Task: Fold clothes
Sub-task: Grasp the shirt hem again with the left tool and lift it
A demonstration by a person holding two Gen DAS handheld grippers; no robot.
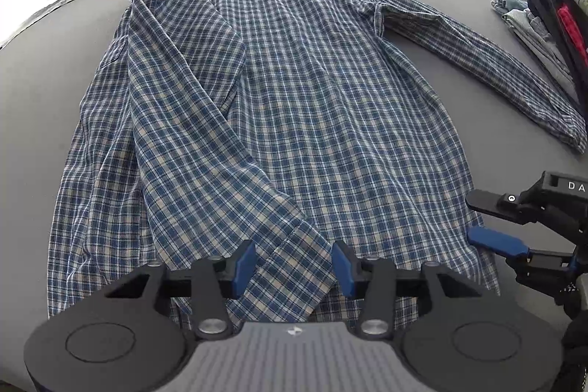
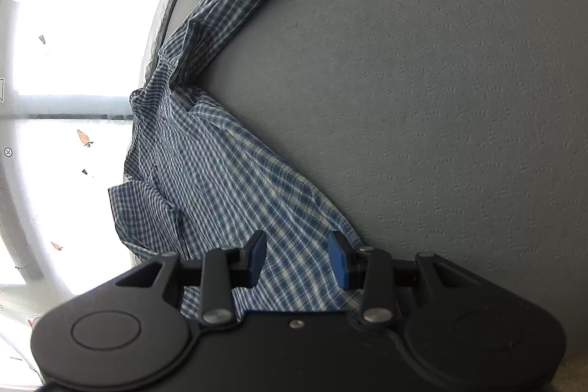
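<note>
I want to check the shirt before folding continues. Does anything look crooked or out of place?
The plaid shirt lies slightly askew. One sleeve is folded diagonally across the body, while the other sleeve is stretched out toward the pile of clothes. Nothing looks damaged or spilled. Both grippers, left and right, are open at the hem.

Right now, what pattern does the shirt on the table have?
The shirt has a blue-and-white check, clearest in the left wrist view.

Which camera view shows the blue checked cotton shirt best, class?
The left wrist view: the blue checked cotton shirt lies spread across the grey table, one sleeve folded over the body, the other stretched out. The right wrist view shows only one edge and the stretched sleeve.
</note>
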